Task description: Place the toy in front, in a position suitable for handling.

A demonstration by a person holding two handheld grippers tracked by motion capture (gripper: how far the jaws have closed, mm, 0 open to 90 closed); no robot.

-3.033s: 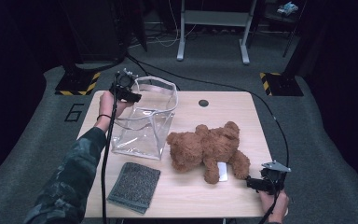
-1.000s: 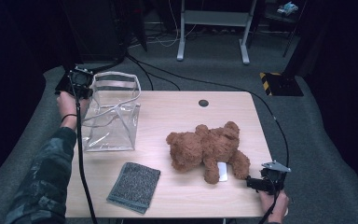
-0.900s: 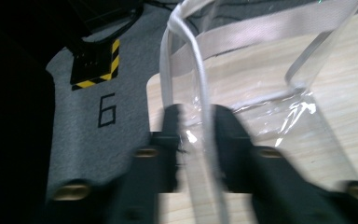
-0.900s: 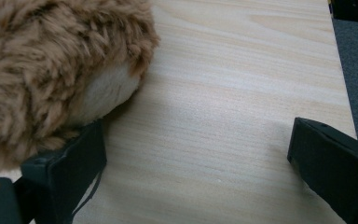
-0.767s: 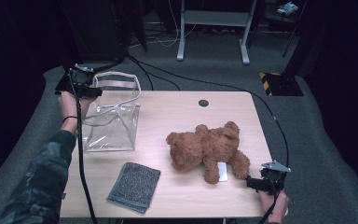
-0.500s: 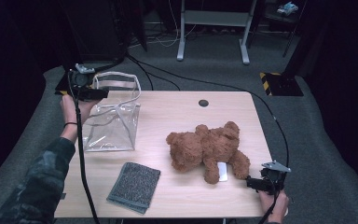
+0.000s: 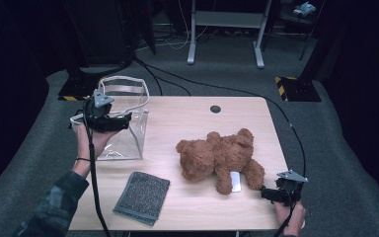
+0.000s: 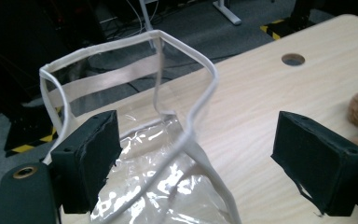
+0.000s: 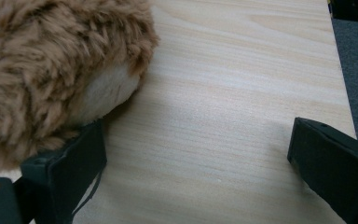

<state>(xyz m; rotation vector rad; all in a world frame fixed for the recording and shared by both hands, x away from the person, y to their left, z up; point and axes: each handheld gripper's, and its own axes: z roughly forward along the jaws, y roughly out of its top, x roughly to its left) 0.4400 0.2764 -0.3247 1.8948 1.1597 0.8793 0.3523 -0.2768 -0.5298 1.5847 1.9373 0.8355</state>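
The left tool point(image 8: 196, 163) has just opened wide around the clear bag's point(image 8: 168, 186) rim, gripping nothing.

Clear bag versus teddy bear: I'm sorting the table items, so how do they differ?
The clear bag stands upright at the table's left edge; the teddy bear lies flat near the right. The bag is see-through plastic with white trim; the bear is brown and furry. Both rest on the table.

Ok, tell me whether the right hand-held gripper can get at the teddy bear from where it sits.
Probably yes. The right hand-held gripper has its jaws open beside the teddy bear, one jaw already against the leg's fur, and nothing but bare table lies between them.
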